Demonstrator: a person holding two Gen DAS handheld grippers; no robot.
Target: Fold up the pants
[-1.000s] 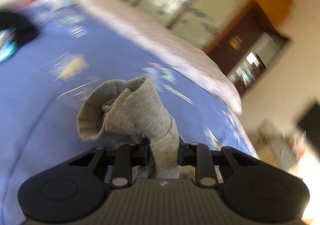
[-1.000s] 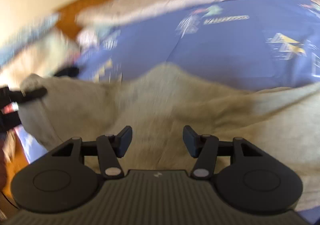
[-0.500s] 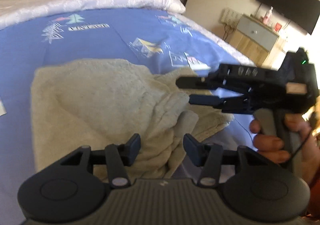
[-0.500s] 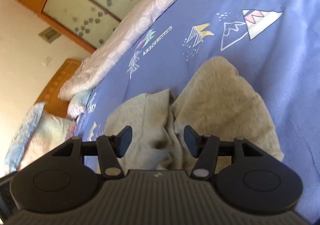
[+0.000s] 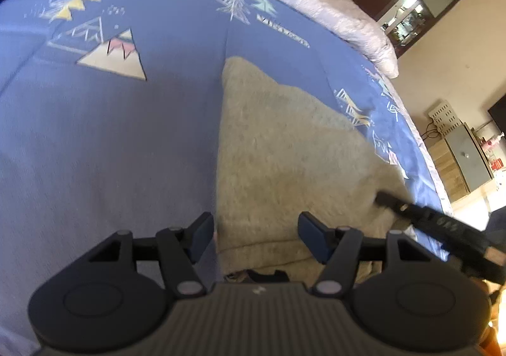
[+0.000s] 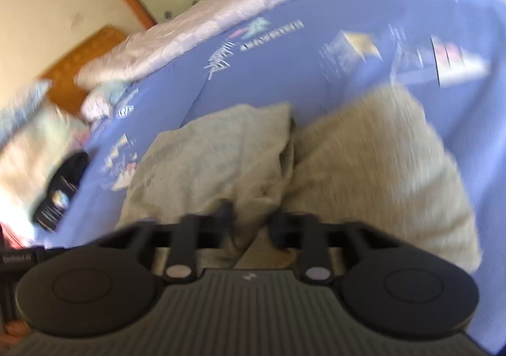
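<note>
Beige-grey soft knit pants (image 5: 284, 147) at frame centre: light, limp, bunches easily; best hold thick hem edge. Left gripper (image 5: 256, 237) wide, jaws just opened, empty. Right gripper (image 6: 249, 224) just narrowed, pinching cloth fold.

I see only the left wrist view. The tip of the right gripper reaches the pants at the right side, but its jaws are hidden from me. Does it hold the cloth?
Observer: In the right wrist view, the right gripper has just been closing its jaws, and a fold of the pants stands between them. The picture is blurred, but the fold looks pinched.
Operator: Where on the pants is this fold?
Observer: It is at the near end of a dark crease, which parts the cloth into two heaps, one on each side of the gripper.
</note>
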